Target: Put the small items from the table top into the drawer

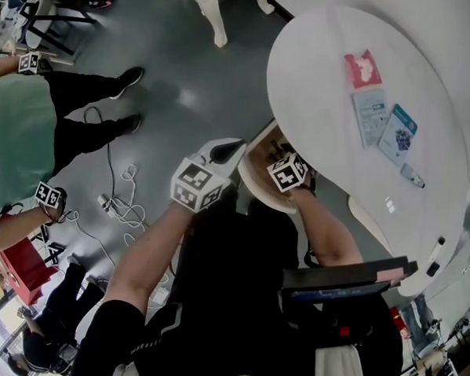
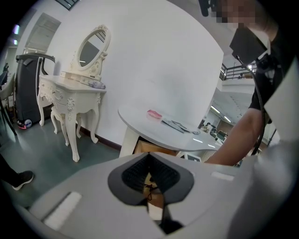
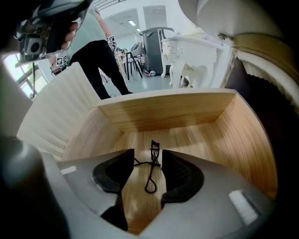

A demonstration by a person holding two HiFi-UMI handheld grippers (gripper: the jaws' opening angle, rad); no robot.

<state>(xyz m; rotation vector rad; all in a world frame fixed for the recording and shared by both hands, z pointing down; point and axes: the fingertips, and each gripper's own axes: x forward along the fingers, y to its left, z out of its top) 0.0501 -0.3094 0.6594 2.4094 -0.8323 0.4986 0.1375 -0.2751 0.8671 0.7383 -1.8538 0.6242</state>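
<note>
Below the round white table (image 1: 316,85) the wooden drawer (image 3: 168,109) stands open. A black eyelash curler (image 3: 153,149) lies on its floor. My right gripper (image 3: 148,161) hangs over it, jaws open to either side of the curler without touching it. In the head view the right gripper's marker cube (image 1: 288,173) sits in the drawer (image 1: 254,178). My left gripper (image 2: 149,161) is shut and empty, held just left of the drawer (image 2: 154,148). On the table lie a red packet (image 1: 362,68), two flat blue-and-white packets (image 1: 370,115) and a small tube (image 1: 411,175).
A person in a green shirt and black trousers (image 1: 12,132) stands on the grey floor to the left, near loose cables (image 1: 118,197). A white dressing table with an oval mirror (image 2: 79,88) stands by the wall. A red box (image 1: 23,269) sits low at the left.
</note>
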